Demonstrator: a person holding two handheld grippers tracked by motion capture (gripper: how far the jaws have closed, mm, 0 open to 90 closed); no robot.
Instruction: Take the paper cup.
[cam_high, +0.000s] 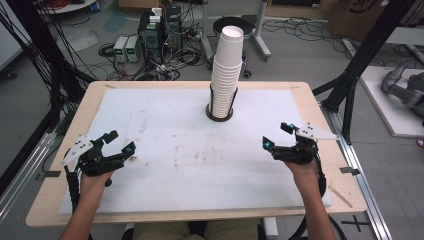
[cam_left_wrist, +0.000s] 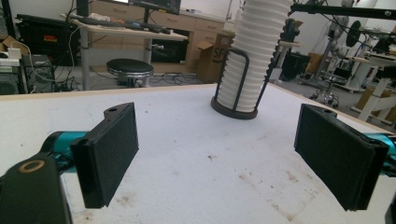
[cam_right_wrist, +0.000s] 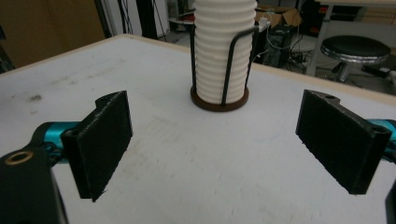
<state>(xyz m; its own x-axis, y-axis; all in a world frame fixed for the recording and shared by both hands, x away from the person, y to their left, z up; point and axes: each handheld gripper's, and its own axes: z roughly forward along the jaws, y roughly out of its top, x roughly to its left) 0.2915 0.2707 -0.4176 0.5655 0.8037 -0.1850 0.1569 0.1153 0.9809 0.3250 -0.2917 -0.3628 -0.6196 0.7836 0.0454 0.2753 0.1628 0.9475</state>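
A tall stack of white paper cups (cam_high: 227, 65) stands upright in a dark wire holder (cam_high: 219, 112) at the far middle of the table. My left gripper (cam_high: 120, 141) hovers low over the white mat at the near left, jaws wide apart and nothing between them. My right gripper (cam_high: 277, 136) is at the near right, also open and empty. In the left gripper view the cup stack (cam_left_wrist: 254, 56) rises beyond my left gripper (cam_left_wrist: 229, 158). In the right gripper view the cup stack (cam_right_wrist: 219, 51) and its holder (cam_right_wrist: 219, 102) stand straight ahead of my right gripper (cam_right_wrist: 219, 149).
A stained white mat (cam_high: 190, 150) covers most of the wooden table (cam_high: 45, 195). Black frame posts stand at both sides of the table. Beyond the far edge are a black stool (cam_high: 232, 25), computers and cables on the floor.
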